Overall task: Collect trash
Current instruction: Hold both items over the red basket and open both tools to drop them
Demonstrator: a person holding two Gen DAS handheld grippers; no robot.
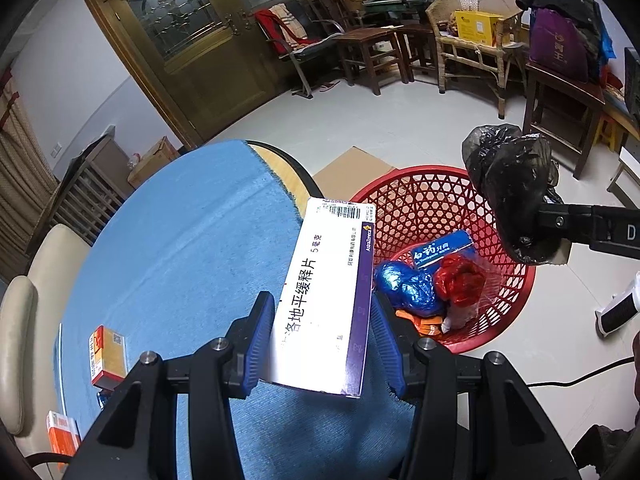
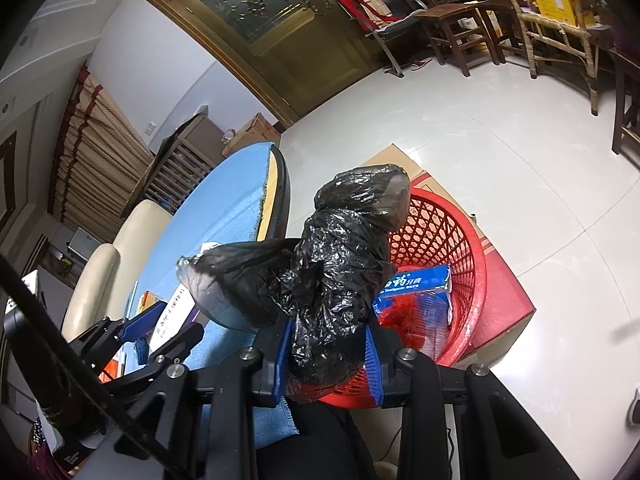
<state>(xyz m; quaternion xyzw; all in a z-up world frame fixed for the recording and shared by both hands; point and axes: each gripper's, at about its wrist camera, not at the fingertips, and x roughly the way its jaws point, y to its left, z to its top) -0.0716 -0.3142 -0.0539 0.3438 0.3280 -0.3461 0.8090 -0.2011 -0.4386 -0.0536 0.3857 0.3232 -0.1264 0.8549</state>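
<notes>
My left gripper (image 1: 322,312) is shut on a white and purple medicine box (image 1: 324,300), held over the edge of the blue-clothed round table (image 1: 180,248). My right gripper (image 2: 328,340) is shut on a crumpled black plastic bag (image 2: 332,272), which hangs above the rim of the red mesh basket (image 2: 472,264). In the left wrist view the same black plastic bag (image 1: 512,192) and the right gripper's fingers (image 1: 560,220) sit over the red mesh basket (image 1: 424,208). Inside lie a blue toothpaste box (image 1: 444,250), a blue wrapper (image 1: 408,286) and a red wrapper (image 1: 460,280).
Two small orange boxes (image 1: 106,356) (image 1: 62,436) lie on the table's left side. A cream chair (image 1: 20,312) stands against the table. The basket rests on a cardboard box (image 2: 508,304) on the tiled floor. Wooden and wicker chairs (image 1: 472,40) line the far wall.
</notes>
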